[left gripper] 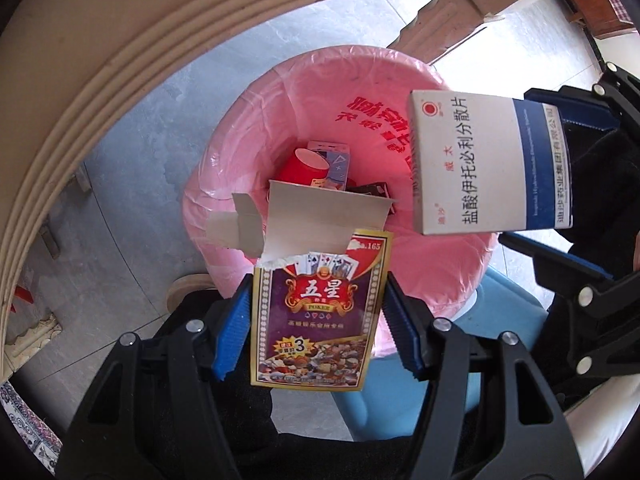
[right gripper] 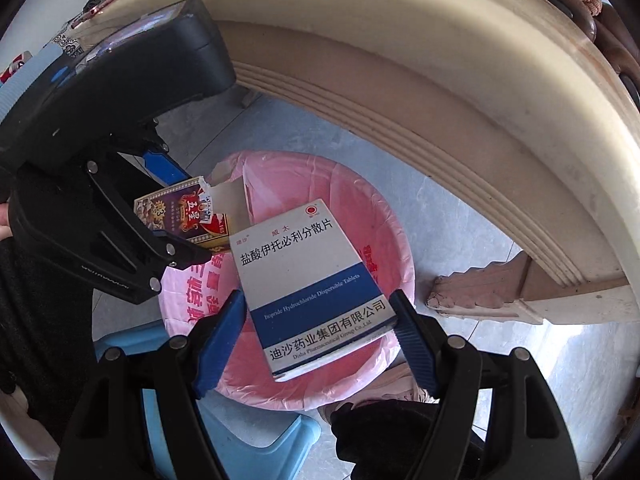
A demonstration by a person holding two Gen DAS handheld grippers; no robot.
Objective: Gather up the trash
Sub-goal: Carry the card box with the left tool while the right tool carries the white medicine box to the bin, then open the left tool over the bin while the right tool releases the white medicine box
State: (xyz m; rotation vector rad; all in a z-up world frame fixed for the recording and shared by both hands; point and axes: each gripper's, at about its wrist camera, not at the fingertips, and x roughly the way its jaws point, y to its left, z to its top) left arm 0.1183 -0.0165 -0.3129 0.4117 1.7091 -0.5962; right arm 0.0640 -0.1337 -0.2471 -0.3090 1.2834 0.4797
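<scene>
**Two boxes poised over the bin, some trash already inside**

Both grippers hang above a bin lined with a pink bag [left gripper: 280,92], which fills the middle of each view. The left gripper [left gripper: 318,320], at the bottom centre of the left wrist view, has its jaws closed on the sides of a torn-open playing-card box [left gripper: 316,312], whose flap sticks up toward the bin's mouth. The right gripper [right gripper: 318,336], at the bottom centre of the right wrist view, has its jaws closed on the lower end of a white-and-blue medicine box [right gripper: 308,280], tilted over the pink bag. In the left wrist view the same medicine box [left gripper: 484,164] shows at the right of the frame, over the bin's rim.

Part of the job looks done: at the bottom of the bin, in the middle of the left wrist view, lie a red cup [left gripper: 306,166], another small box behind it and a dark wrapper beside it. Both held boxes are not yet dropped; letting them go seems the step in hand.

More may be left. In the upper left of the right wrist view, small items show on the worktop [right gripper: 400,20], too blurred to tell whether they are trash. A blue stool [right gripper: 256,436] stands just beside the bin on the tiled floor.
</scene>
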